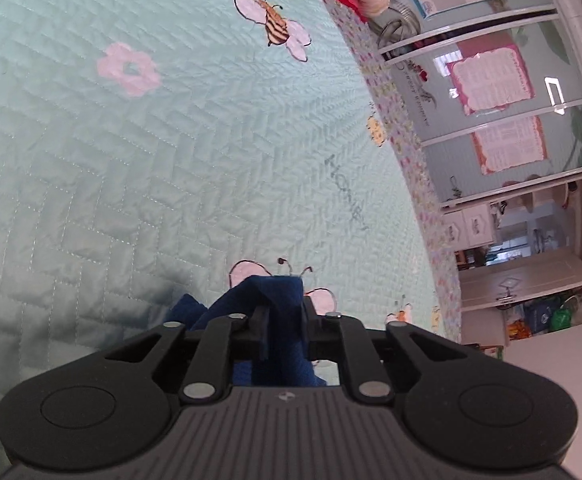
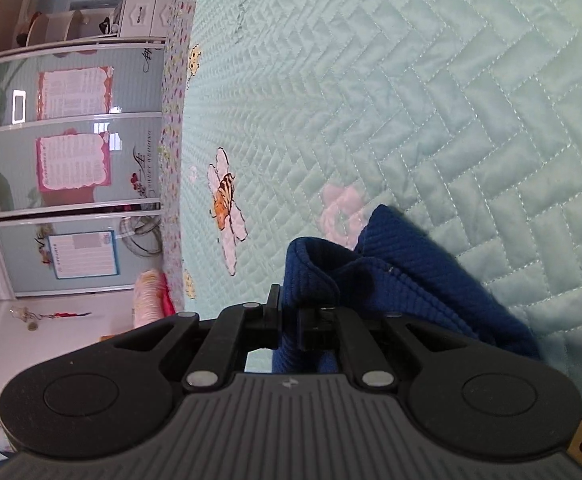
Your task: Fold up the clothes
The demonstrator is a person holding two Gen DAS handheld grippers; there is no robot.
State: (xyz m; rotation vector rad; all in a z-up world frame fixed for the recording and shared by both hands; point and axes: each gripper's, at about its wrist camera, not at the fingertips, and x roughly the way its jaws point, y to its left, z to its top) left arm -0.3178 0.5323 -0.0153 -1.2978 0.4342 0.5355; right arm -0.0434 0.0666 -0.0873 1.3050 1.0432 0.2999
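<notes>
We are working over the quilted bedspread (image 1: 131, 160), our landmark, and we are holding 1 navy knit garment (image 2: 403, 276) just above it. The left gripper (image 1: 285, 316) is pinching a bunched fold of that garment (image 1: 279, 320) between nearly closed jaws, and the right gripper (image 2: 289, 320) is clamping a ribbed edge of it the same way. The rest of the cloth is trailing down onto the bedspread beside the right gripper.

We are judging the risks like this: each pinch is taking only a narrow bite of thick knit, so a pull apart could be slipping 1 edge free and dropping the fold. The bunching at the left gripper could be trapping extra layers, so the garment may be landing creased instead of flat.

Counting from largest to smallest: we are seeing 1 bedspread, 1 garment and 2 grippers, and on the bedspread 2 whole stitched bees, 1 of them (image 1: 275, 24) in the left view and 1 (image 2: 225, 200) in the right.
</notes>
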